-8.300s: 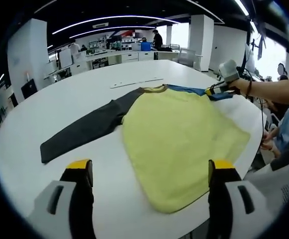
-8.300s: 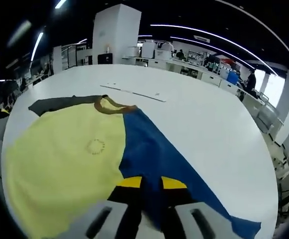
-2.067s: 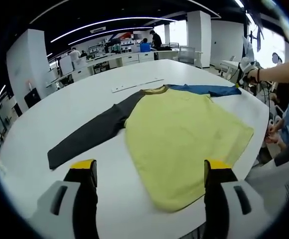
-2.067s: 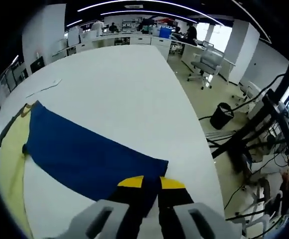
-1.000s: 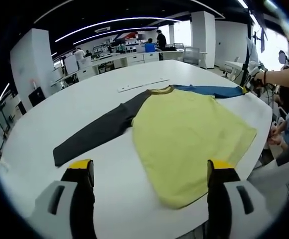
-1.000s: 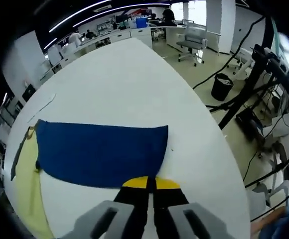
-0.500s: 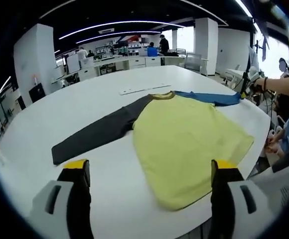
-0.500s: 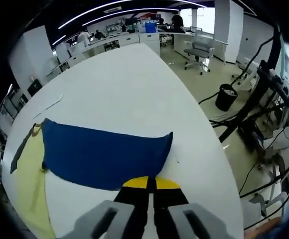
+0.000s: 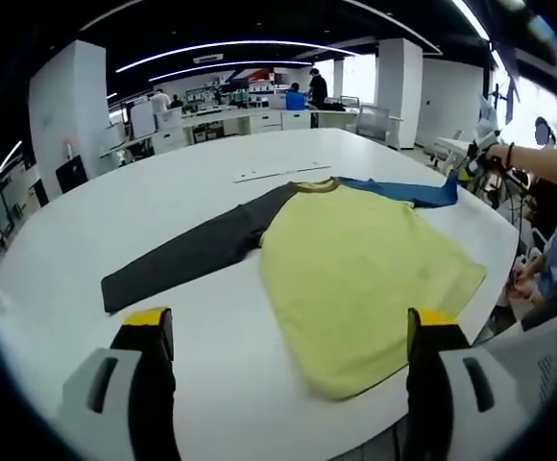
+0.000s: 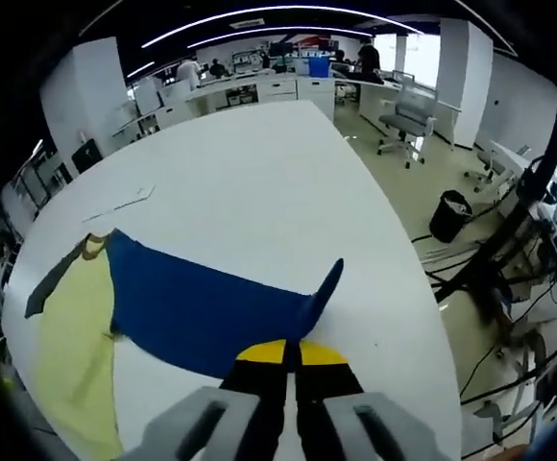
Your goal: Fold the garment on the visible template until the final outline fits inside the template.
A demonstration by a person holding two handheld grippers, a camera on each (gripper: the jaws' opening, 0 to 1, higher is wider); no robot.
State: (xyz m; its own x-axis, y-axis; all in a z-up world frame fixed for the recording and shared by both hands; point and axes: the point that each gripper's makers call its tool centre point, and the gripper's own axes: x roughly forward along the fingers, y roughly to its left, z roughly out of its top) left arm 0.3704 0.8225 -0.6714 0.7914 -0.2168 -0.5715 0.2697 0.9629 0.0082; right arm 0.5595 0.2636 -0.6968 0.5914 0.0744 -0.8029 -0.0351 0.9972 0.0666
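Garment (image 9: 360, 259), yellow-bodied with grey sleeve flat, has its blue sleeve (image 10: 211, 307) pinched by right gripper (image 10: 291, 352); left gripper (image 9: 288, 327) gapes.

An open-plan lab or office is indicated by a large white table (image 9: 86, 230), rows of desks (image 9: 230, 113), an office chair (image 10: 399, 123), columns and ceiling strip lights (image 9: 221, 46).

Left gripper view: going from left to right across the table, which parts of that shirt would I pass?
Dark grey sleeve → yellow body → blue sleeve → right gripper, pinching the blue sleeve's end at the table's far right edge.
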